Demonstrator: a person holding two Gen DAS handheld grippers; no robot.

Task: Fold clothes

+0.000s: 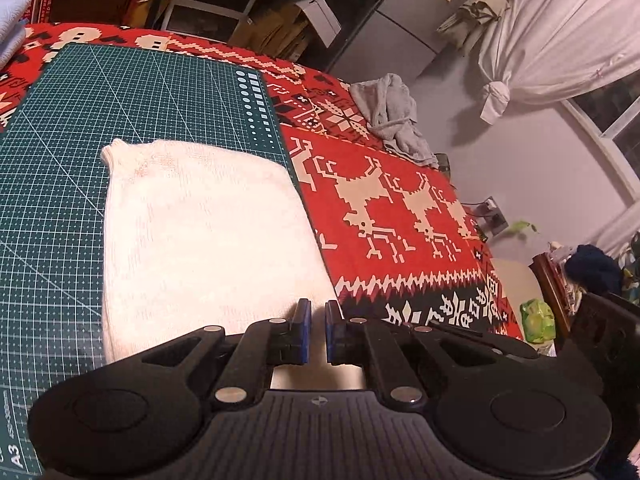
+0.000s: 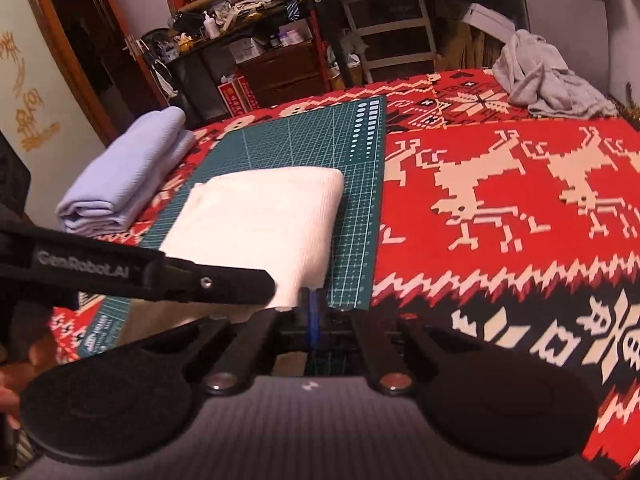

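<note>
Two grippers, both clenched on nothing: left gripper [image 1: 317,312] at 6 o'clock edge of white cloth [image 1: 204,236], folded on green mat [image 1: 60,160]. Next (probably): grab near edge w/ both, stack it squarely on blue pile [image 2: 124,176] at 9 o'clock.

Warm, dim indoor light fills both fisheye views. The white folded cloth [image 1: 200,232] glares, overexposed, its weave washed out. Straight lines bow toward the rims, worst from 3 to 9 o'clock. Background shelves look soft and shadowy.
</note>
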